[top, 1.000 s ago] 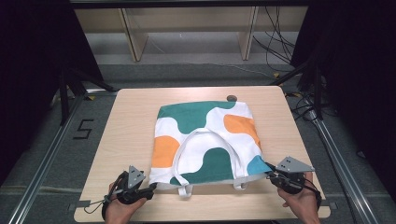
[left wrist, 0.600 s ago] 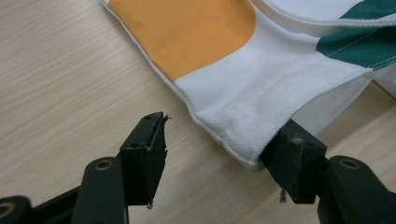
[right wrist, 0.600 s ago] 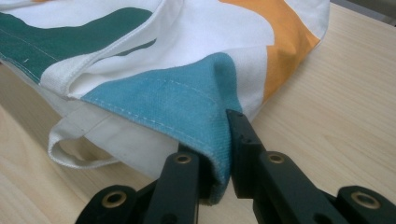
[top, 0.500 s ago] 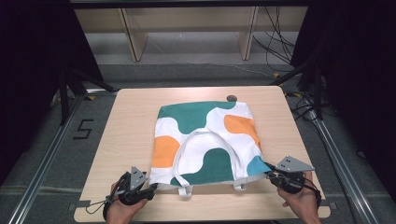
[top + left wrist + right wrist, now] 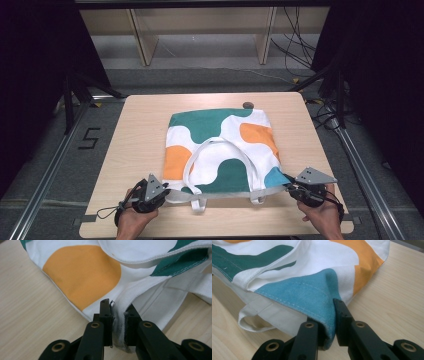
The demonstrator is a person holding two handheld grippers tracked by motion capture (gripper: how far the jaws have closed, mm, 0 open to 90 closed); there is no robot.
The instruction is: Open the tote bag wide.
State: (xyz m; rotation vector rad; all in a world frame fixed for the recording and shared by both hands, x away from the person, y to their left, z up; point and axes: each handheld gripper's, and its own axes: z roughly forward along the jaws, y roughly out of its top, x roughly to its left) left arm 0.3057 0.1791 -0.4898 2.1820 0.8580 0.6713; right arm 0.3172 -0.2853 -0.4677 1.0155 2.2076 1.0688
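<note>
Two grippers, one bag. From the high view, a white canvas tote bag with green, orange and teal blobs lies flat in the middle of the pale wooden table, its open mouth edge toward the person and its white handle loops folded back over the body. The left gripper sits at the near left corner of the bag and the right gripper at the near right corner. A small dark round thing rests just past the bag's far edge, can't tell what it is.

Left gripper view: the jaws are pinching the white hem at the corner, fabric bunched between them, right next to an orange patch.

Right gripper view: jaws clamped on the teal corner, cloth folded over one jaw.

My guess is this is the grab step before a lift or fold. Next move needs both hands rising together so neither corner slips.
</note>
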